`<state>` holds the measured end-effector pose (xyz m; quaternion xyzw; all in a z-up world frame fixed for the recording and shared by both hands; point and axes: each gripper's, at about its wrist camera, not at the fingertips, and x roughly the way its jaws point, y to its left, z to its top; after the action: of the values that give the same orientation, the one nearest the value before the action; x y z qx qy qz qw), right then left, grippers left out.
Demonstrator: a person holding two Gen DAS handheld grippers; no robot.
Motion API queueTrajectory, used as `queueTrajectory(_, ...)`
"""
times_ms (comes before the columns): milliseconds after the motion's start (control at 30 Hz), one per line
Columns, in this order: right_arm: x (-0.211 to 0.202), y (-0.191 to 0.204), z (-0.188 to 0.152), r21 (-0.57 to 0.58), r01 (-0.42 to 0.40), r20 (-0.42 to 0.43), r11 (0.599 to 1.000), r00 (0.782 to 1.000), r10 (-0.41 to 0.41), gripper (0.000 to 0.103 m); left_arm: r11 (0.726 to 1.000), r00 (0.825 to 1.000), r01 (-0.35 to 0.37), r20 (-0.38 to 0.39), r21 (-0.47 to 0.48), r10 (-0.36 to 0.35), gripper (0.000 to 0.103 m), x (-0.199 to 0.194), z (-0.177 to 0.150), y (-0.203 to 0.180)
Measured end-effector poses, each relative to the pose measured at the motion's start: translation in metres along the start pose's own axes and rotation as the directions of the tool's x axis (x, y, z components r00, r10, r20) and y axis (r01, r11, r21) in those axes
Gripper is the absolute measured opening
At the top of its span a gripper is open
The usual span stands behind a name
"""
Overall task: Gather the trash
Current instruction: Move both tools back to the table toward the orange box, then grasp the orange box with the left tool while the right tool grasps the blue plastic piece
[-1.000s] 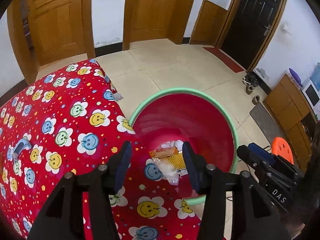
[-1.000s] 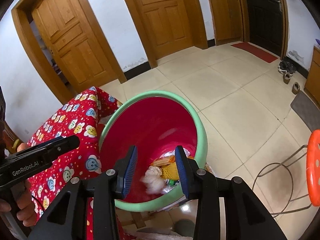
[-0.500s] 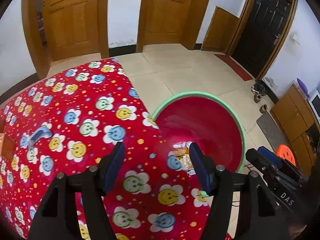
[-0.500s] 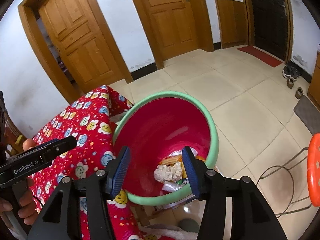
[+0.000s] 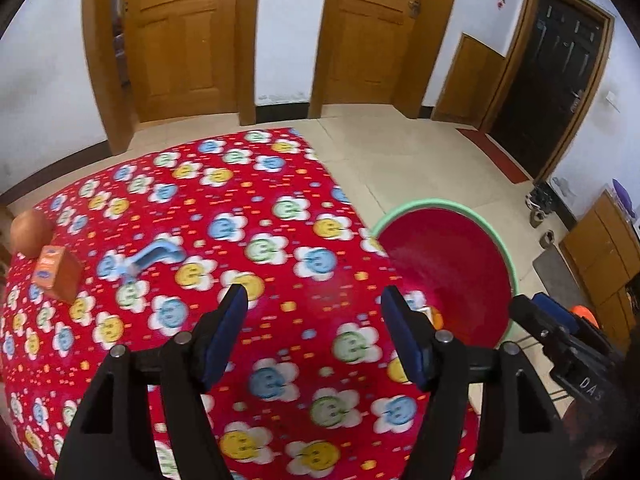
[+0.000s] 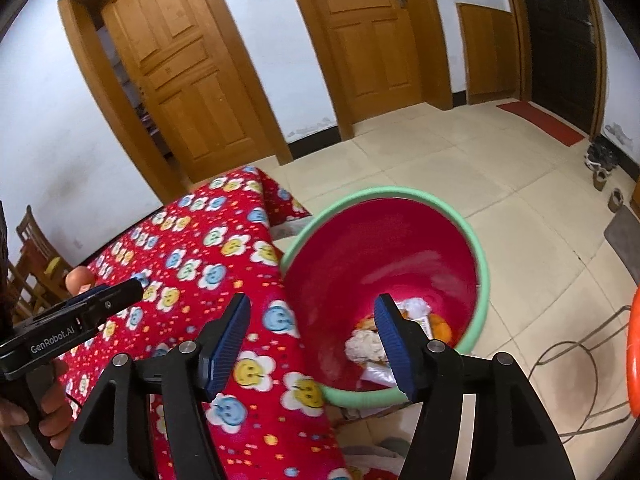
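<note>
Right wrist view, red bin – green rim, crumpled trash inside, both hand-held grippers just opened, empty

A table is covered by a red tablecloth with smiling flowers, two closed wooden doors and a dark door are seen behind on the white wall, and an orange stool is placed on the tiled floor.

Legible markings: two, both on gripper bodies.
"GenRobot.AI" in white on the left gripper; partial "DA" on the right gripper; orange box print unreadable.
</note>
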<state>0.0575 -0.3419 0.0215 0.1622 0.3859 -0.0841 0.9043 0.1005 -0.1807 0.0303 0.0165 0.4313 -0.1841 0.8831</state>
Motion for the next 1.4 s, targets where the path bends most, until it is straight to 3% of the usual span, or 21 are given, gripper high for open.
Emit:
queueTrajectory(333,0.012,0.049,0.002,-0.052,-0.042,-0.015,0.998,0.999,0.042,0.066,0.992,0.994,-0.101,0.022,-0.078,0.103,0.069,-0.015,-0.004,0.075)
queueTrajectory(733,0.045,0.117,0.001,-0.151,-0.084,-0.056,0.985,0.996,0.076,0.066,0.955,0.970,-0.234,0.030,-0.180,0.243,0.069,-0.024,-0.013,0.168)
queueTrajectory(1167,0.102,0.182,0.000,-0.249,-0.152,-0.142,0.956,0.983,0.119,0.066,0.911,0.954,-0.285,0.005,-0.297,0.300,0.069,-0.004,-0.017,0.238)
queueTrajectory(1400,0.135,0.213,-0.002,-0.315,-0.182,-0.170,0.932,0.976,0.133,0.066,0.908,0.954,-0.281,0.012,-0.310,0.299,0.069,0.013,-0.021,0.254)
